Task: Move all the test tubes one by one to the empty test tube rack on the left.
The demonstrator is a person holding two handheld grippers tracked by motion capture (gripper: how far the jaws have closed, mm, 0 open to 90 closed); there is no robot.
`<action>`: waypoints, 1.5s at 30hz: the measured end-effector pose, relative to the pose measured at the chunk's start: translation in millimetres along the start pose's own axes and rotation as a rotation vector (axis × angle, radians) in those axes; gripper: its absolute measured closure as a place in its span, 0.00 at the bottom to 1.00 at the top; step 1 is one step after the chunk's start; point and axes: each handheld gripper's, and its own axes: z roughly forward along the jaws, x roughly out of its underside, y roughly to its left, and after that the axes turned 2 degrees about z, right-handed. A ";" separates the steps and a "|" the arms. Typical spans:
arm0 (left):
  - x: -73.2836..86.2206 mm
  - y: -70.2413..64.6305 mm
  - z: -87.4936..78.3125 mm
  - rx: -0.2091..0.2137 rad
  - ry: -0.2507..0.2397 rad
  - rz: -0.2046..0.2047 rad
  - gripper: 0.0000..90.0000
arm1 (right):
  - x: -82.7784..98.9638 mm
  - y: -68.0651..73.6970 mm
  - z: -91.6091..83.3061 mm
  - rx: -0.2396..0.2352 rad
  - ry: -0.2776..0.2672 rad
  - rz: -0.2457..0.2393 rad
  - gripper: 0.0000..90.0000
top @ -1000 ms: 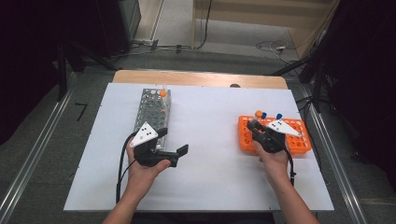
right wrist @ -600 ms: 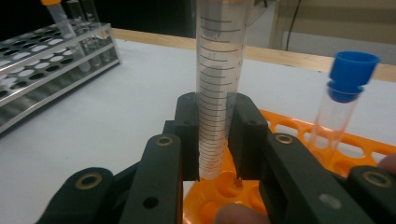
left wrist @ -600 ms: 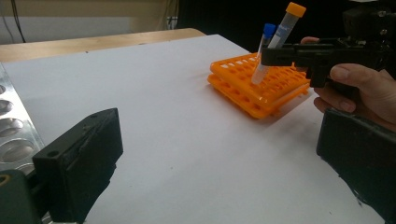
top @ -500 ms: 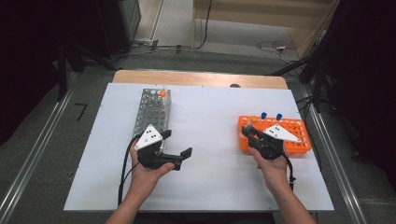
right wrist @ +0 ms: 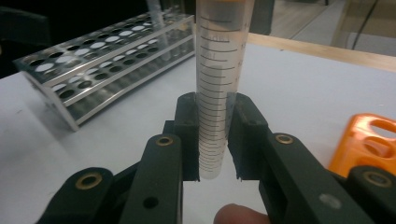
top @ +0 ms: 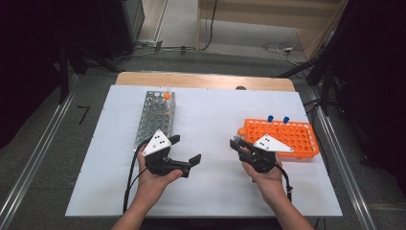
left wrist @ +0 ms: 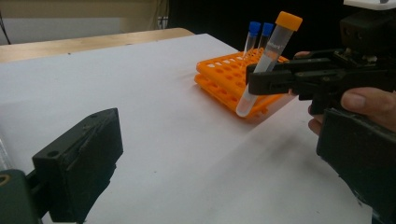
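Tube (top: 241, 132), orange-capped, sits clamped in the right gripper (top: 238, 142) just left of the orange rack (top: 306, 139), above the white table (top: 215, 115); left gripper (top: 184, 151) stands released and empty, near the steel rack (top: 155, 117). Left gripper view: clear plastic tube (left wrist: 267, 65), conical tip, tilted, pinched at mid-body by black jaws; two blue-capped tubes (left wrist: 259, 35) stand at the orange rack's far end. Right gripper view: graduated wall of the tube (right wrist: 217, 93) between the pads (right wrist: 187, 135); perforated metal rack (right wrist: 102, 60) lies beyond. Judgement: keep the tube upright, grip steady, and line the tip over a hole before lowering.
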 end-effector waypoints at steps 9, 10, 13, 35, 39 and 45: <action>-0.7 -6.4 3.0 0.025 0.004 0.014 0.02 | 2.6 25.2 7.6 -0.097 0.027 -0.032 0.81; -0.8 -7.0 3.6 0.027 0.005 0.016 0.03 | 2.8 27.8 8.4 -0.104 0.032 -0.036 0.81; -0.7 -9.2 4.4 0.035 0.005 0.020 0.04 | 3.8 35.8 10.4 -0.127 0.043 -0.046 0.81; 0.5 -22.6 9.8 0.139 -0.017 0.083 0.49 | 7.7 69.3 18.9 -0.237 0.085 -0.105 0.81; 0.9 -24.2 10.6 0.153 -0.023 0.089 0.59 | 7.8 72.7 19.0 -0.251 0.089 -0.109 0.81; 0.8 -25.1 10.0 0.160 -0.030 0.102 0.70 | 8.5 76.7 19.9 -0.265 0.096 -0.126 0.81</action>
